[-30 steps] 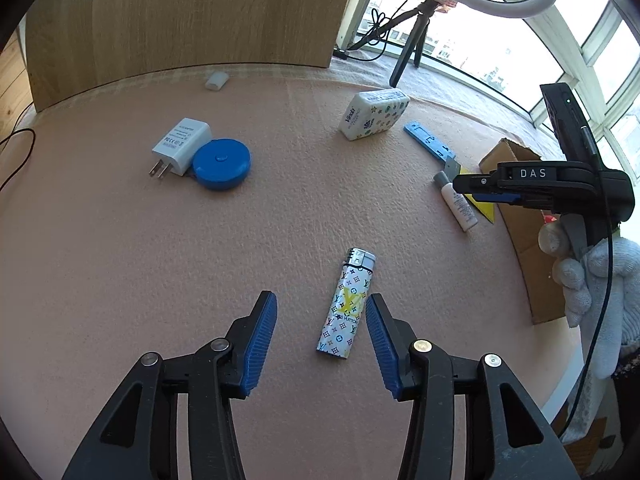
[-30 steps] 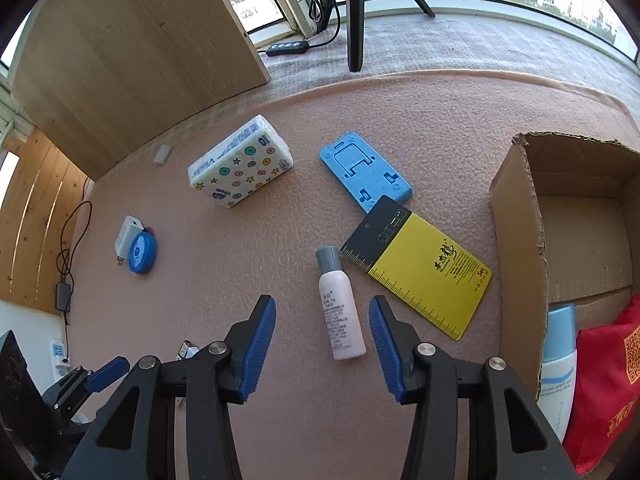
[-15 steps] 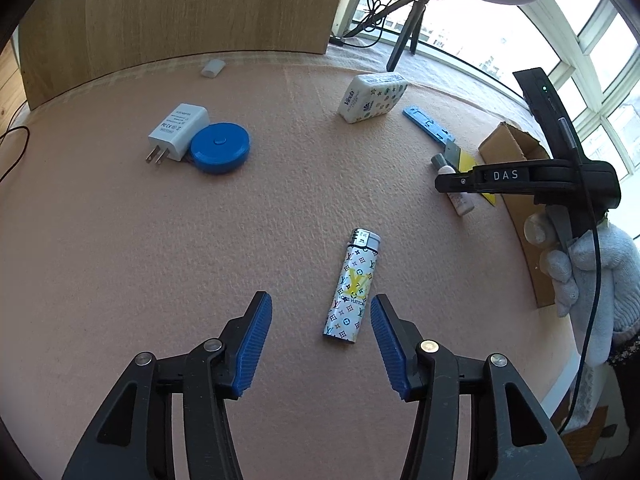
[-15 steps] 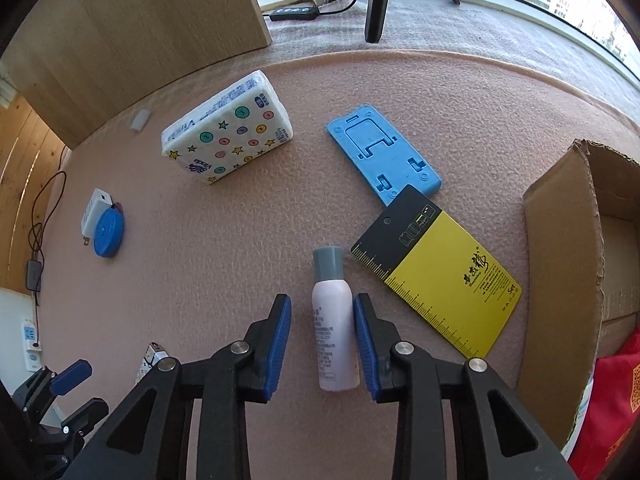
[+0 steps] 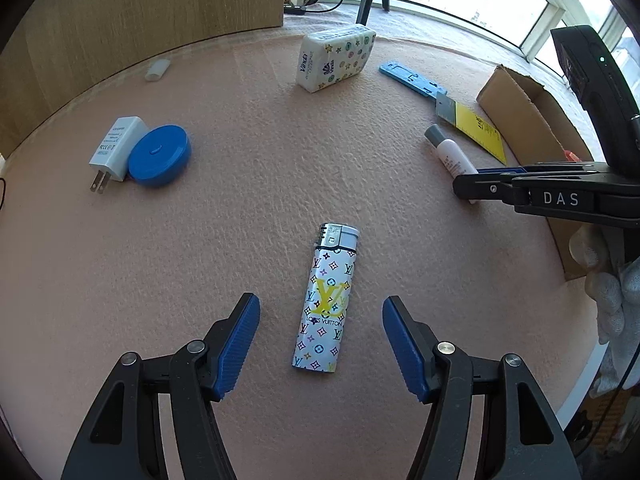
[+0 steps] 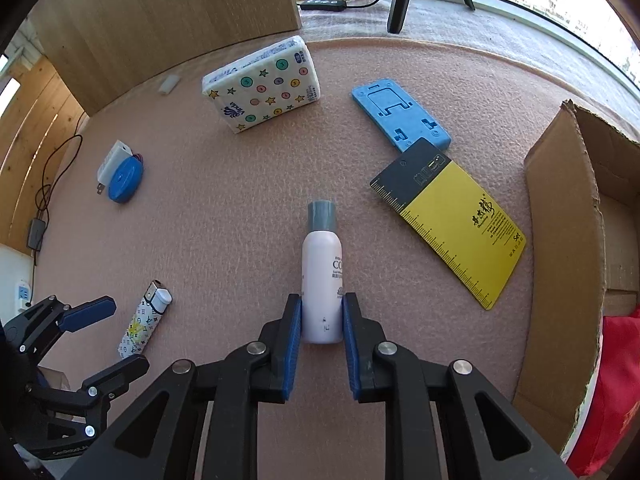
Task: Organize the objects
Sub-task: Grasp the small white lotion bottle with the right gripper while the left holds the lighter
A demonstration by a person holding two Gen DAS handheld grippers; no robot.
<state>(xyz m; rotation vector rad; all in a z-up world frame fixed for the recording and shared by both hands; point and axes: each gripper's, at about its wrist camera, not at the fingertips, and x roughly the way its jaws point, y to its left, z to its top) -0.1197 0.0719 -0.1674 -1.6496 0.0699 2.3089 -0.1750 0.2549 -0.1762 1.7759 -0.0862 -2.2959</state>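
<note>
Ribbed blue pads (image 6: pixel 294 336) pinch smooth cylindrical white bottle (image 6: pixel 322 280).

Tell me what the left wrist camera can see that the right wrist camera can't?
Only the left wrist view shows a gloved hand gripping the right gripper's handle. Only the right wrist view shows something red beside the cardboard box, and the right gripper shut on the white bottle. Both show the patterned lighter between the left gripper's open jaws, the tissue pack, and the blue tape measure.
</note>
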